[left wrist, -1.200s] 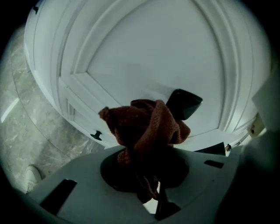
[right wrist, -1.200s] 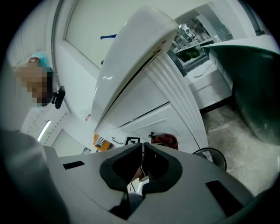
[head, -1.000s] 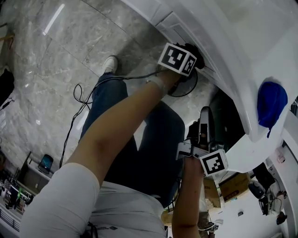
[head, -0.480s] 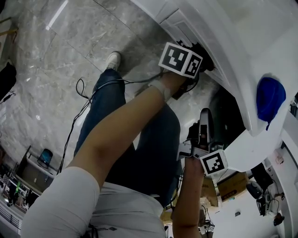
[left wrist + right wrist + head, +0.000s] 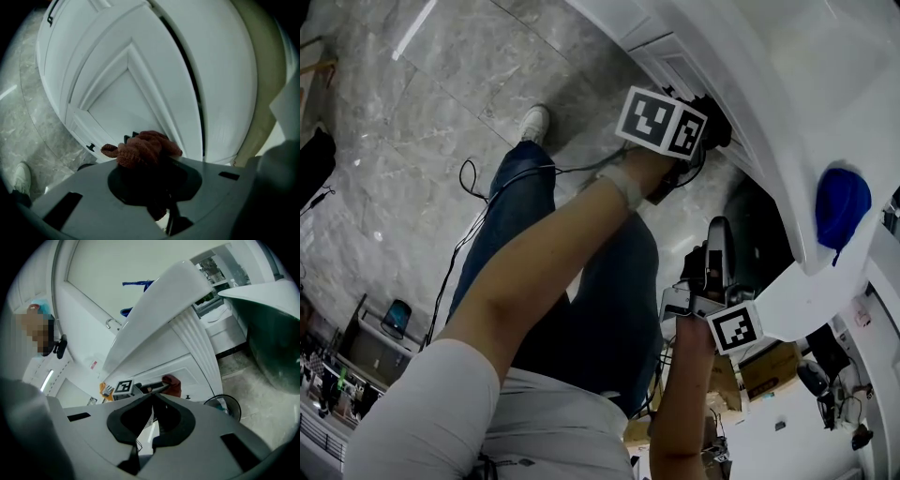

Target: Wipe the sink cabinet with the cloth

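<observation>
the left gripper (image 5: 705, 120) was clamped on a crumpled reddish-brown knitted cloth (image 5: 140, 149). the cloth sat low and just left of centre in the left gripper view, seemingly pressed to the lower corner of the white panelled door of the sink cabinet (image 5: 136, 79). i'd say the arm was stretched down that far so the cloth could reach the recessed moulding near the grey marble floor (image 5: 412, 141). the right gripper (image 5: 718, 239), lower right in the head view, had its jaws together on nothing. it hung beside the cabinet without touching it, probably just held out of the way. wiping looked under way, but i couldn't tell how much was done.
</observation>
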`<state>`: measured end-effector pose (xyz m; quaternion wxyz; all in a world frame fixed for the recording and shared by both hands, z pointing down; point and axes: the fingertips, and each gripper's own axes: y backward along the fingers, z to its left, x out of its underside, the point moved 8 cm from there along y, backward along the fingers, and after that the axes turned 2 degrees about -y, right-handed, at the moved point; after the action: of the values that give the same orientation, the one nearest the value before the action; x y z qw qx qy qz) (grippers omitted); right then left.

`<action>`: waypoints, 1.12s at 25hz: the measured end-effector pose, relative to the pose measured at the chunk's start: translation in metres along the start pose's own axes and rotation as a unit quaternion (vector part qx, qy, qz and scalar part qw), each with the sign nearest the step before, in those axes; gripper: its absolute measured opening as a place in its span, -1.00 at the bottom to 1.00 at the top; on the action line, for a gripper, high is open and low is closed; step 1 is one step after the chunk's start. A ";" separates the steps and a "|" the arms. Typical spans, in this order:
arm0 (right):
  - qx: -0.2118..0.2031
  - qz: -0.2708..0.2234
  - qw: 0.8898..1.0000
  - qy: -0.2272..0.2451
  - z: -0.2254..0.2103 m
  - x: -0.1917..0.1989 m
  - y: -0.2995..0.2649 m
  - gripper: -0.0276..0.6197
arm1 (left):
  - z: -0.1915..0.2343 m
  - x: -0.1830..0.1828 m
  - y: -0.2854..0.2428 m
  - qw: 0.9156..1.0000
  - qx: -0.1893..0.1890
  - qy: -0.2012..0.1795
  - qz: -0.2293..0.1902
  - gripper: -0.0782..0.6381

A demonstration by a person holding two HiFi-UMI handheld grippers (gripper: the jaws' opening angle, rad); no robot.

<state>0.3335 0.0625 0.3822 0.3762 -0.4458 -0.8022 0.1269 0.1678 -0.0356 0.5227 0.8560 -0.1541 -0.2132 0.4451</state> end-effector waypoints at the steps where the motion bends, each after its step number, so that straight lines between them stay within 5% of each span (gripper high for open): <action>1: 0.001 -0.001 1.000 -0.001 0.003 0.001 -0.002 -0.82 | 0.001 -0.002 0.002 1.000 0.001 -0.004 0.000 -0.60; 13: 0.024 -0.011 0.999 -0.019 0.035 0.031 -0.020 -0.82 | 0.023 -0.025 0.031 1.000 0.021 -0.016 0.009 -0.60; 20: 0.038 -0.018 0.999 -0.032 0.045 0.046 -0.028 -0.82 | 0.053 -0.041 0.056 1.000 -0.001 -0.009 -0.011 -0.60; 28: 0.042 -0.026 0.998 -0.028 0.066 0.054 -0.037 -0.82 | 0.059 -0.049 0.091 0.999 0.004 -0.049 -0.004 -0.60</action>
<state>0.2456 0.0938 0.3834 0.3752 -0.4053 -0.8175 0.1631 0.0494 -0.0215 0.5207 0.8471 -0.1279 -0.2534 0.4493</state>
